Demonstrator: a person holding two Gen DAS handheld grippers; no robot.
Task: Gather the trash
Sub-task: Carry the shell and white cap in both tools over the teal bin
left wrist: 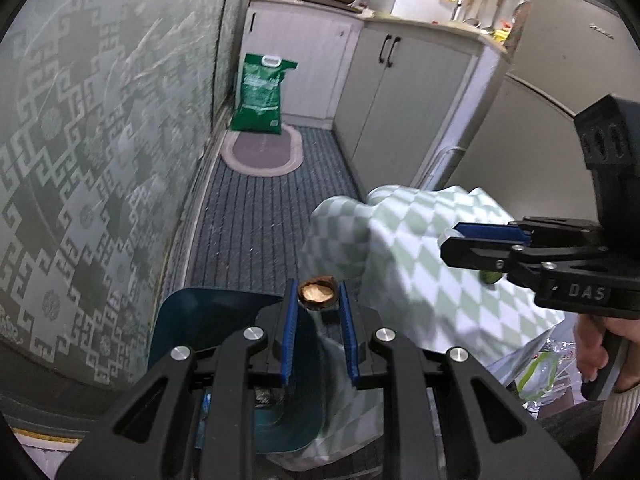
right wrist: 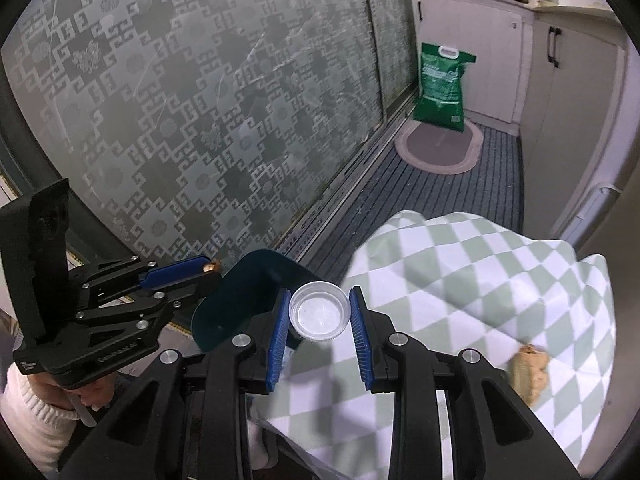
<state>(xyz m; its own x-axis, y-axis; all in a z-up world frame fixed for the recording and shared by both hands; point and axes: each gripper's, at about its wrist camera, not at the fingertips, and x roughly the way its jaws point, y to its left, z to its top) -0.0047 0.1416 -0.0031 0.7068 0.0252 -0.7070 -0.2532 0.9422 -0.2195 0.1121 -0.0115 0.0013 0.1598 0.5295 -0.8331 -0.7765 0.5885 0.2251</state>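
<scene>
Two tools grip trash, left [left wrist: 319,300] a nutshell [left wrist: 318,291], right [right wrist: 320,312] a cap [right wrist: 319,314], beside the teal bin [right wrist: 236,304].

The left gripper [left wrist: 319,300] pinches a nutshell half [left wrist: 318,292] at its fingertips; to its right, the right gripper [right wrist: 320,312] clamps a clear bottle cap [right wrist: 319,315], both angled downward.

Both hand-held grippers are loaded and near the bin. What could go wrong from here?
1. The nutshell half sits only at the tips of the left hand-held gripper; it could slip onto the checked cloth.
2. The right hand-held gripper pinches the round clear cap by its rim; it might pop out short of the teal bin.
</scene>
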